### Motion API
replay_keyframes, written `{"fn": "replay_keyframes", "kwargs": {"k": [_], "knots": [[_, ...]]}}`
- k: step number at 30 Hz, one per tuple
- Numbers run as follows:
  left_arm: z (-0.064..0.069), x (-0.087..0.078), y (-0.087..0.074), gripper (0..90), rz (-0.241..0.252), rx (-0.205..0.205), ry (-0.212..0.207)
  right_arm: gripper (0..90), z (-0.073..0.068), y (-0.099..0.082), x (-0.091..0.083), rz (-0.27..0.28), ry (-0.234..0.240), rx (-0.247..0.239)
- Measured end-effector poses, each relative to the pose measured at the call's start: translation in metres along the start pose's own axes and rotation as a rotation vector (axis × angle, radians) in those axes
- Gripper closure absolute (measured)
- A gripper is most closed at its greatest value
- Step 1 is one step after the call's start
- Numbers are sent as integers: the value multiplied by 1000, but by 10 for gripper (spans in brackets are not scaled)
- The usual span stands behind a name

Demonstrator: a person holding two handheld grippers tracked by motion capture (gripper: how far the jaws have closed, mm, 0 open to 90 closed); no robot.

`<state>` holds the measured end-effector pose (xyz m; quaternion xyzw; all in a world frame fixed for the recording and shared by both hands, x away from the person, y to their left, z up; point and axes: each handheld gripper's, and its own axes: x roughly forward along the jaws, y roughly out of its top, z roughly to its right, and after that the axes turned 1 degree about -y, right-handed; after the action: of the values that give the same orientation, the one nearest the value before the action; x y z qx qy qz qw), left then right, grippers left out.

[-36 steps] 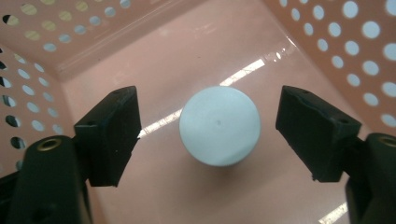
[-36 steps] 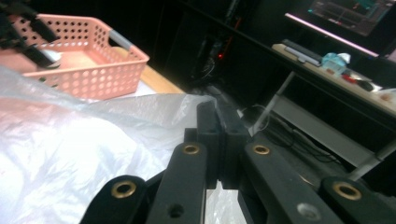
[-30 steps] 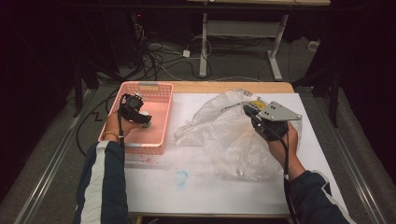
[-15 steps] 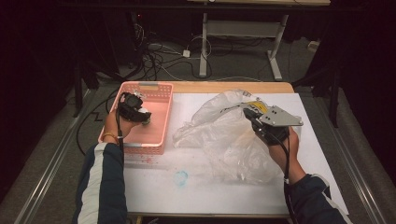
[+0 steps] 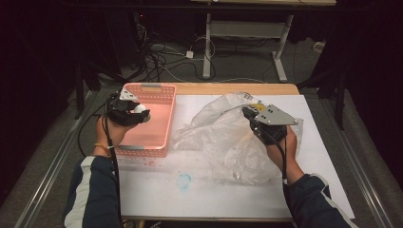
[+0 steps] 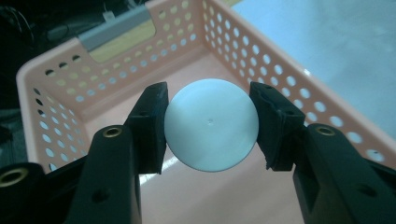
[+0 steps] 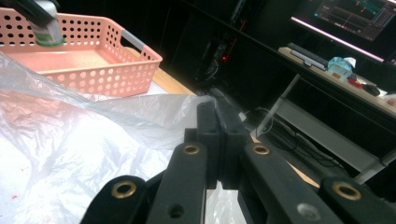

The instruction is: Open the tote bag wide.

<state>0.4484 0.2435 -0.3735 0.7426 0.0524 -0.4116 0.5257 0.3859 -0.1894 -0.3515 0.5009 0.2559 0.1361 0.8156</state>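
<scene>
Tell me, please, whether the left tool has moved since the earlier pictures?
Yes. The left tool, shut on the white ball, has drifted slightly toward the pink basket's near end.

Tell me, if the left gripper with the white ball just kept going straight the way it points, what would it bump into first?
Probably the far wall of the pink basket. The left gripper, shut on the white ball, aims down into it; the basket's floor might come first, since depth is hard to judge.

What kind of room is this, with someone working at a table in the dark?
Probably a lab or workshop set up for recording handwork. The white table stands among tangled floor cables, a lit computer screen glows on a desk behind, and a cable trails from the left tool and from the right tool.
</scene>
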Motion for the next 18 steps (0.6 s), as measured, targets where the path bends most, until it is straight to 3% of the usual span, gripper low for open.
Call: {"fn": "replay_keyframes", "kwargs": {"k": [1, 5, 6, 7, 8, 9, 10, 11, 14, 18], "knots": [[4, -10, -2, 484, 46, -3, -11, 900, 0, 0, 1, -2, -1, -2], [13, -26, -3, 484, 102, 11, -17, 900, 0, -1, 3, -9, -5, 3], [22, -36, -3, 484, 138, 34, -21, 900, 0, -2, 6, -14, -10, 9], [22, -36, -3, 484, 138, 34, -21, 900, 0, -2, 6, -15, -9, 12], [34, -46, -1, 484, 165, 67, -30, 900, 0, -2, 7, -20, -13, 13], [34, -46, -1, 484, 165, 67, -30, 900, 0, -2, 8, -23, -14, 15], [40, -50, 0, 484, 183, 98, -27, 900, 0, -2, 9, -25, -11, 18], [52, -59, 2, 484, 200, 126, -46, 900, 0, -2, 10, -29, -11, 20], [63, -66, 4, 484, 219, 155, -65, 900, 0, -2, 11, -36, -18, 18], [81, -71, 7, 484, 220, 206, -86, 900, 1, 0, 12, -37, -22, 18]]}}
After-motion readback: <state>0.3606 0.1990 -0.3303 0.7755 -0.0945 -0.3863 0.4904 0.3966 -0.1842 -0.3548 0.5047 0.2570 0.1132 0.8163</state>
